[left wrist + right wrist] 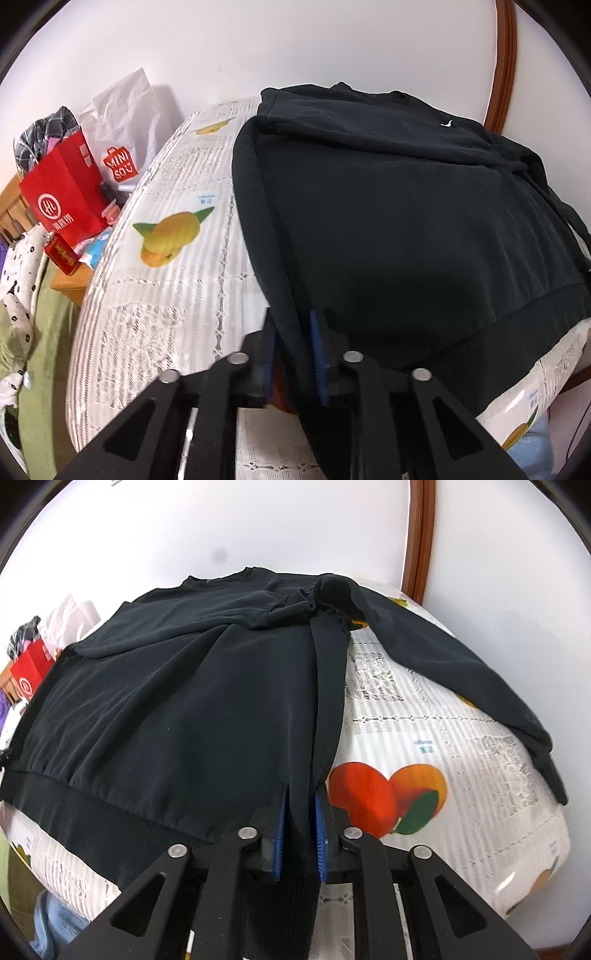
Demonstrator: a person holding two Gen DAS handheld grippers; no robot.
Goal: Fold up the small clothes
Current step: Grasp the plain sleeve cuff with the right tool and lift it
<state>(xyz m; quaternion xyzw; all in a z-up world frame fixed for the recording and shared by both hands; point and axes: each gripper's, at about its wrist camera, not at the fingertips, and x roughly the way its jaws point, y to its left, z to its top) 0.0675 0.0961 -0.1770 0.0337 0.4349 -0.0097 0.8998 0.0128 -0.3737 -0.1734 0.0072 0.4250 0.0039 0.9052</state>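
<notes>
Left wrist view: the left gripper (293, 350) is clamped on the hem corner of the black sweatshirt (406, 221), which lies spread on the tablecloth (166, 295); one sleeve seems already folded in.

Right wrist view: the right gripper (299, 834) pinches the opposite hem corner; the other sleeve (461, 664) lies outstretched, unfolded.

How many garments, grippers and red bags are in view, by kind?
Black sweatshirt: 1
Grippers, jaws shut on its hem: 2 (left gripper, right gripper)
Red paper bags: 1
Total: 4
</notes>
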